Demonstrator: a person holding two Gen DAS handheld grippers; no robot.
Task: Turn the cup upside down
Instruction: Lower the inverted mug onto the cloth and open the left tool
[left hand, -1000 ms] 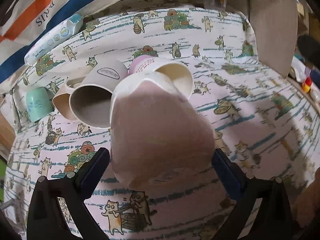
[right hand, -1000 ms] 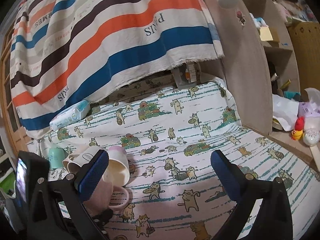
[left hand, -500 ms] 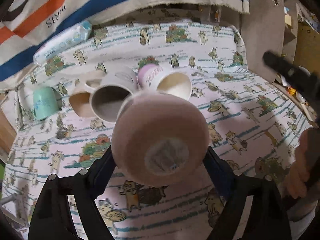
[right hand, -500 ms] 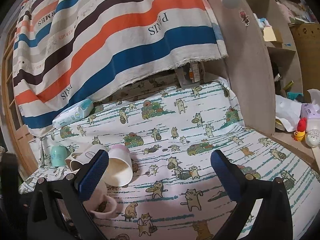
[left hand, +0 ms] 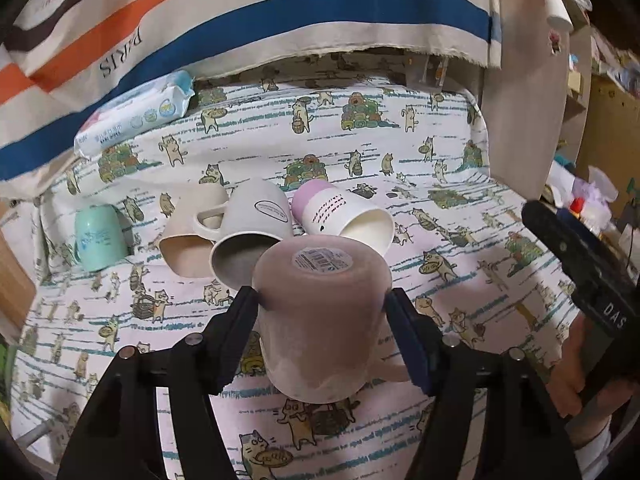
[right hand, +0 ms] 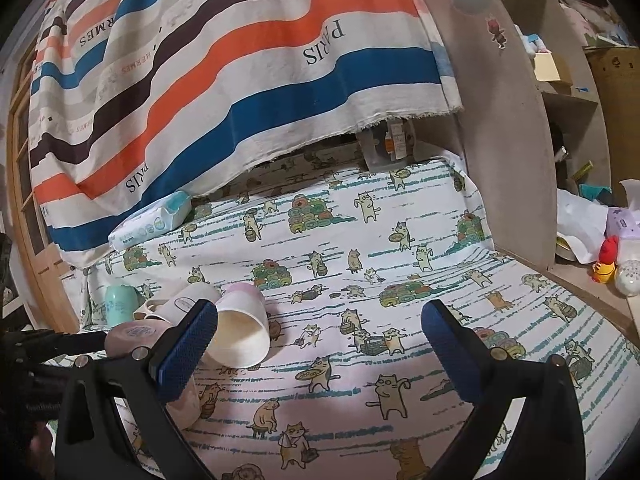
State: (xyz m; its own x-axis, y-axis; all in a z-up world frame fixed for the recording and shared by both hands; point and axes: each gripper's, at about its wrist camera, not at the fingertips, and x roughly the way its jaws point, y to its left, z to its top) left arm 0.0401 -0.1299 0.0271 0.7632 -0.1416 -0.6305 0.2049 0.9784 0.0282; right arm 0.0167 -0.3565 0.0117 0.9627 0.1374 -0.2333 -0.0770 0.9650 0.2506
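Note:
My left gripper [left hand: 322,316] is shut on a pink mug [left hand: 320,312], held upside down just above the cat-print cloth [left hand: 460,280], its labelled base facing up and its handle toward the right finger. The pink mug also shows at the left of the right wrist view [right hand: 132,334], partly hidden by my finger. My right gripper [right hand: 320,352] is open and empty above the cloth, to the right of the cups.
Behind the mug lie a beige mug [left hand: 188,236], a grey cup [left hand: 252,236] and a white-and-pink cup [left hand: 344,216] on their sides; a mint cup [left hand: 98,236] stands upside down at left. A wipes pack [left hand: 136,112] lies at the back. A wooden shelf panel [right hand: 504,140] stands right.
The left gripper has turned the pink mug from lying tilted to upside down, base now up, and lowered it toward the cloth. The right gripper has barely moved.

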